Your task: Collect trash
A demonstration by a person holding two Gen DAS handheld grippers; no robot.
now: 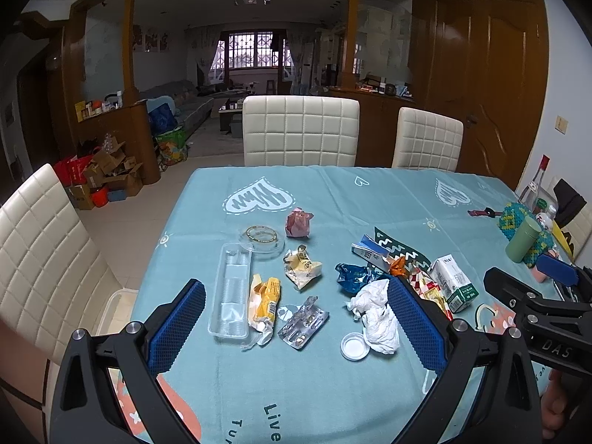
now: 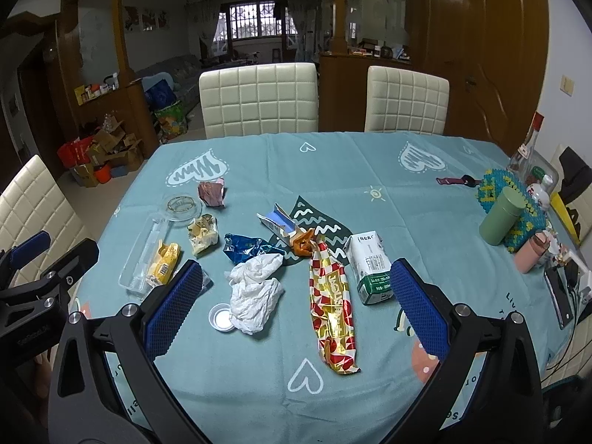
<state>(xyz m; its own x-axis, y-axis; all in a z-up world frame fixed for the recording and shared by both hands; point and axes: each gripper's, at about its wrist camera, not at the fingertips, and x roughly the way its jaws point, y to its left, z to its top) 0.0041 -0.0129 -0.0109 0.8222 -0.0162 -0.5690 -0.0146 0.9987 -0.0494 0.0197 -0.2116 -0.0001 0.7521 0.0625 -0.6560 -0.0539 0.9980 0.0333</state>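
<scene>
Counter (image 1: 370,192): fills the lower half of both views, covered by a teal cloth with white hearts; the trash lies scattered across its middle.
Chairs (image 1: 300,130): two cream quilted backs stand at the far edge, upper centre; a third shows at the left edge.
Left tool (image 1: 296,327): bottom of the left wrist view, blue-padded fingers spread wide, gripping nothing, hovering above the trash.
Right tool (image 2: 296,309): bottom of the right wrist view, fingers likewise wide apart and bare.
Red and gold wrapper (image 2: 333,307): long, lying lengthwise in the centre of the right wrist view, between the right tool's fingers.
Clear plastic tray (image 1: 230,290): long and narrow, left of centre in the left wrist view.
White tissue (image 1: 375,314): crumpled, lower centre, just beside the left tool's right finger.
Milk carton (image 2: 370,266): on its side, just right of the red and gold wrapper.
Blue foil wrapper (image 1: 353,275): crumpled, directly above the tissue.
Yellow wrapper (image 1: 263,303): touching the tray's right side.
Blister pack (image 1: 302,322): silver, centre, between the left tool's fingers.
Green cup (image 2: 501,218): upright at the right edge, among bottles.
Small white lid (image 1: 355,346): round, touching the tissue's lower left.
</scene>
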